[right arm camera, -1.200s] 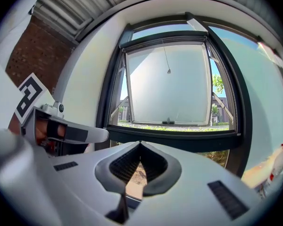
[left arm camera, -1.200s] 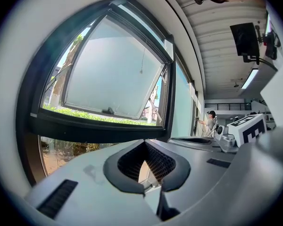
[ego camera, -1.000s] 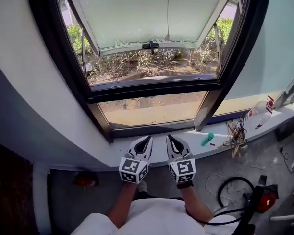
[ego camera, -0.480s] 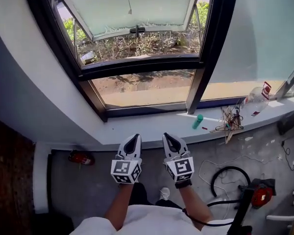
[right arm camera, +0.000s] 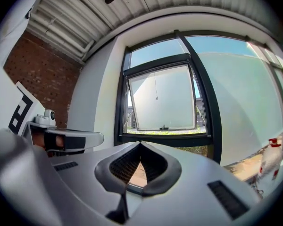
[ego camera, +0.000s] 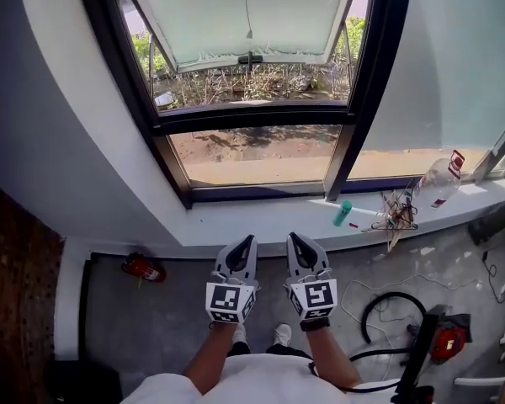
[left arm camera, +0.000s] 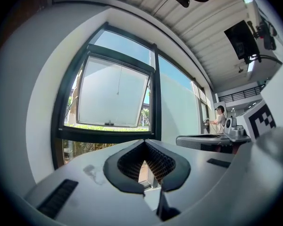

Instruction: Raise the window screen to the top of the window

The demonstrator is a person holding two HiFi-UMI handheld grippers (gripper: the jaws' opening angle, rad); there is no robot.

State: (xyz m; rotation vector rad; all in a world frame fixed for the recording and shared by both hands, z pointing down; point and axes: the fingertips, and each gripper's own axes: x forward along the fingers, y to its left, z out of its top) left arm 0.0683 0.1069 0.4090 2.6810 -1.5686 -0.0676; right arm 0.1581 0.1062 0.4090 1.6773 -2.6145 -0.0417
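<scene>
The pale window screen (ego camera: pixel 244 11) covers the tilted-out upper sash, and a thin pull cord (ego camera: pixel 247 34) hangs down its middle above the black sash handle (ego camera: pixel 250 58). In both gripper views the screen (left arm camera: pixel 115 95) (right arm camera: pixel 162 100) stands far ahead, at about jaw height and above. My left gripper (ego camera: pixel 252 239) and right gripper (ego camera: pixel 293 237) are side by side over the floor, short of the white sill (ego camera: pixel 261 223), and point level at the window. Both are shut with nothing between the jaws (left arm camera: pixel 144 142) (right arm camera: pixel 140 143).
On the sill lie a green cylinder (ego camera: pixel 342 213), a tangle of sticks and wires (ego camera: pixel 396 213) and a clear plastic bottle (ego camera: pixel 438 179). A red object (ego camera: pixel 143 268) sits on the floor at left; a black cable loop (ego camera: pixel 387 314) and a red tool (ego camera: pixel 446 339) at right. A person (left arm camera: pixel 220 119) stands far off.
Both grippers have come back from above the sill and now hang over the floor, farther from the window. They stay shut and empty, side by side.
</scene>
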